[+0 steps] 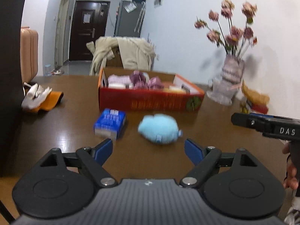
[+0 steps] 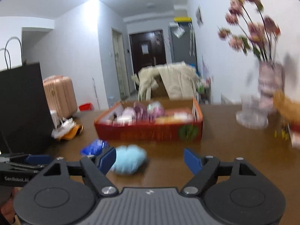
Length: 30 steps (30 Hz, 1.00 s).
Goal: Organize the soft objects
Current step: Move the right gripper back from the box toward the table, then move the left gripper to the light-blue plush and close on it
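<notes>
The table [image 1: 56, 127] carried a red box [image 1: 150, 101] with soft things in it. Just before the box lay a blue plush [image 1: 159, 128], and left of that a blue pack [image 1: 110, 122]. Nearer than the plush, the left gripper [image 1: 149, 150] and right gripper [image 2: 150, 159] both hung with jaws apart, empty.

Left gripper [image 1: 148, 151]: jaws spread wide, nothing held between the blue pads [image 1: 103, 152]; it is carried level, pointing forward. Right gripper [image 2: 149, 159]: likewise spread wide and held empty, level, blue pads [image 2: 191, 160] apart. The right gripper is seen at the right edge of the left wrist view, gripped by a hand [image 1: 290, 170].
</notes>
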Tool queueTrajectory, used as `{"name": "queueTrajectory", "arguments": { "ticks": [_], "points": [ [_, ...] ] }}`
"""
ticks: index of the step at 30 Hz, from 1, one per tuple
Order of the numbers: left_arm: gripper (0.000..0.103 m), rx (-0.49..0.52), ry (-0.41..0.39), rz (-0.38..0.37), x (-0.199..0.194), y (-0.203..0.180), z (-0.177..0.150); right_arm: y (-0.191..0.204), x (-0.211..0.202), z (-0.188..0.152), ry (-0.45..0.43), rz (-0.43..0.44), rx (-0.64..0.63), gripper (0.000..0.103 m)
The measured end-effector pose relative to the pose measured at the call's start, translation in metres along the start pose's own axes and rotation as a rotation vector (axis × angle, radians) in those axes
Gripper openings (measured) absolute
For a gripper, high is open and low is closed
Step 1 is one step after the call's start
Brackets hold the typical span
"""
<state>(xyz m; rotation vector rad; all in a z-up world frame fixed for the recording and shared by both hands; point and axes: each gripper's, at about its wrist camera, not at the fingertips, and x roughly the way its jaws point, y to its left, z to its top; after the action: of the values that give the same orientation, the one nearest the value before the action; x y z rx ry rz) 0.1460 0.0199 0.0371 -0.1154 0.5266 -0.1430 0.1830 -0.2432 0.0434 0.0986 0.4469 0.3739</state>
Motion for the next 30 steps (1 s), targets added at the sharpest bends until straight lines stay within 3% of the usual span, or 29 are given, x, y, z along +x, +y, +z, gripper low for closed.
{"name": "queueTrajectory", "arguments": {
  "ticks": [5,8,11,22,26,28,30],
  "points": [
    [0.087,0.037,-0.039,-0.015,-0.016,0.0,0.009,0.011,-0.011,-0.021,0.038,-0.045,0.017,0.079],
    [0.097,0.083,-0.115,-0.017,-0.032,-0.005,0.026,0.017,-0.021,-0.013,0.006,-0.067,0.003,0.081],
    [0.098,0.138,-0.148,-0.008,-0.034,-0.007,0.038,0.018,-0.026,0.0,-0.028,-0.074,-0.003,0.084],
    [0.098,0.088,-0.059,0.057,0.029,0.033,0.054,0.013,0.025,0.013,0.04,-0.064,0.009,0.084],
    [0.098,0.028,-0.02,-0.048,0.044,0.037,0.049,0.012,0.054,0.014,0.068,-0.03,0.003,0.082],
    [0.092,-0.002,0.014,-0.119,0.059,0.035,0.047,0.011,0.072,0.013,0.097,0.002,0.009,0.08],
    [0.071,-0.03,0.079,-0.15,0.079,0.033,0.045,0.008,0.09,0.015,0.118,0.023,0.024,0.076]
  ]
}}
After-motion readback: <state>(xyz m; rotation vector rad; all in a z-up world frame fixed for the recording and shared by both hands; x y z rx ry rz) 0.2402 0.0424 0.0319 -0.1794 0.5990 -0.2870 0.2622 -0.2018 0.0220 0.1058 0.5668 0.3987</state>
